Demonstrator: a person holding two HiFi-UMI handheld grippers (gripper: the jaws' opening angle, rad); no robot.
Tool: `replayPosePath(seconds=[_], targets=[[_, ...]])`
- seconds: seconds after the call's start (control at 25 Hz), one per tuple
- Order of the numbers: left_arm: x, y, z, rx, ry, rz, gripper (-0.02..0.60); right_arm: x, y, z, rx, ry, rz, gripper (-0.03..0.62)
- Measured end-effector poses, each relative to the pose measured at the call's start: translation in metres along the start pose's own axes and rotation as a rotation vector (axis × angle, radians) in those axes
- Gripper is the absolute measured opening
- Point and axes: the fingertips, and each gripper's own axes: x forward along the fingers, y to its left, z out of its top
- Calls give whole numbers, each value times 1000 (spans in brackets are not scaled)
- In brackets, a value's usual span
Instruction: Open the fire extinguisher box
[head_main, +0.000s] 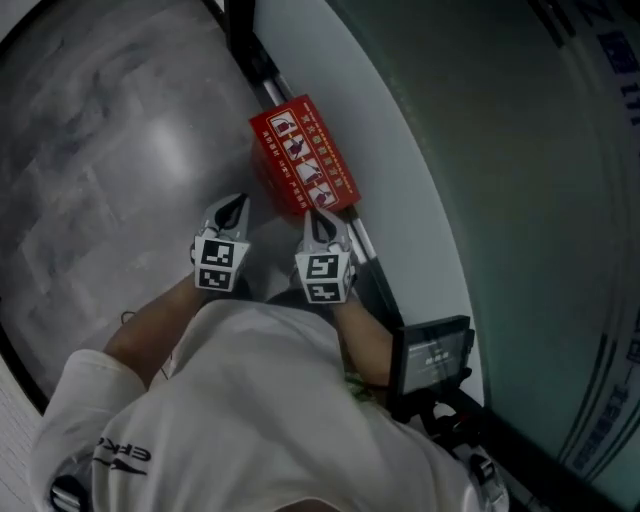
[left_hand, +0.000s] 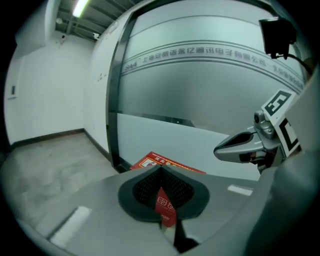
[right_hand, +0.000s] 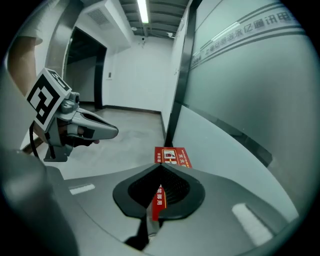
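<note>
The fire extinguisher box is red with white pictograms on its closed lid. It stands on the floor against the foot of the glass wall. My left gripper hovers just short of the box's near left corner, jaws together and empty. My right gripper hangs beside it at the box's near right edge, also shut with nothing held. In the left gripper view the box shows just past the closed tips of the left gripper, with the right gripper alongside. The right gripper view shows the box ahead of the right gripper.
A frosted glass wall with a black frame post runs along the right. Grey tiled floor spreads to the left. A black device on a stand sits close to my right elbow.
</note>
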Motion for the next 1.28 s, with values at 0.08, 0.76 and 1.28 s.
replayPosePath(seconds=[0.08,0.76,1.28], targets=[[6,4,-2,-45,4,106,3,12,-8,4,-38,-17,82,14],[25,-22,-64,-327,19,464,3,64,-12,-20,-400,-13,407,14],[4,-31,-122,-392,47,558,3,116,18,-82,-633,139,409,20]])
